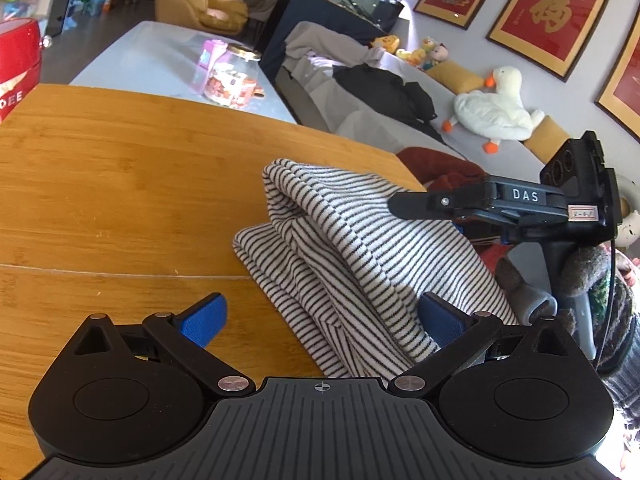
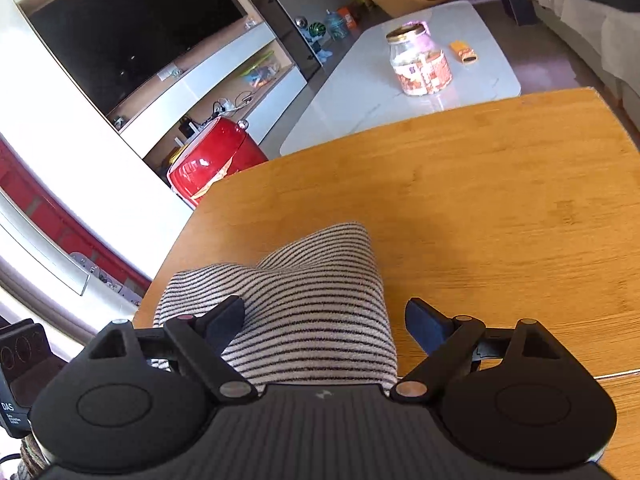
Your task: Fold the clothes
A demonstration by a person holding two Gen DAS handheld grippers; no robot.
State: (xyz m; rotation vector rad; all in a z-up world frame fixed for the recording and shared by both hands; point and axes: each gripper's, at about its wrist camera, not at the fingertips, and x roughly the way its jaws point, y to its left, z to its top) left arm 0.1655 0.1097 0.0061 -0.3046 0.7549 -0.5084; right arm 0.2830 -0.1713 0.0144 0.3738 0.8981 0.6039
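Garment (image 1: 344, 248) (striped, bunched in layers) is seen at centre right of frame on wooden table (image 1: 120, 168). Left gripper (image 1: 320, 320) and right gripper (image 2: 324, 320) are spread wide, nothing held. Edges should be aligned, layers pressed flat.

One striped garment (image 1: 340, 240), two claws (image 1: 320, 320) (image 2: 324, 320)

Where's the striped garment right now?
The striped garment lies bunched on the wooden table near its right edge, between the open left hand-held gripper and right hand-held gripper.
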